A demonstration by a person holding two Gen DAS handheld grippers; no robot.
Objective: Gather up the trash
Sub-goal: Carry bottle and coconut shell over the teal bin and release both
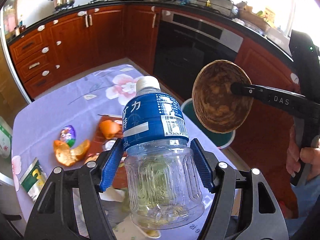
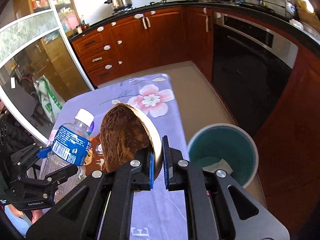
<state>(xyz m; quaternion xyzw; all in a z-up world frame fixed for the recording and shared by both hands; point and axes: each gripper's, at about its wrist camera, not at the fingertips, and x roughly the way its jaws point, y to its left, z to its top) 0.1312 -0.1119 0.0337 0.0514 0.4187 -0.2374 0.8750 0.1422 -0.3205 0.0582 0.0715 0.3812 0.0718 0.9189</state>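
My left gripper (image 1: 158, 158) is shut on a clear plastic bottle (image 1: 160, 160) with a blue label and white cap, held above the table. The bottle also shows in the right wrist view (image 2: 68, 146). My right gripper (image 2: 158, 162) is shut on the rim of a brown coconut shell half (image 2: 128, 136), held above the table's right edge; the shell shows in the left wrist view (image 1: 220, 98). A green bin with a white rim (image 2: 222, 152) stands on the floor right of the table, with a scrap inside. Orange peels (image 1: 70, 152) and a purple wrapper (image 1: 69, 134) lie on the table.
The table has a lilac flowered cloth (image 2: 152, 100). A green and yellow sachet (image 1: 34, 178) lies near its left edge. Red-brown cabinets (image 1: 80, 40) and a black oven (image 1: 190, 46) stand beyond. A glass sliding door (image 2: 40, 64) is at the left.
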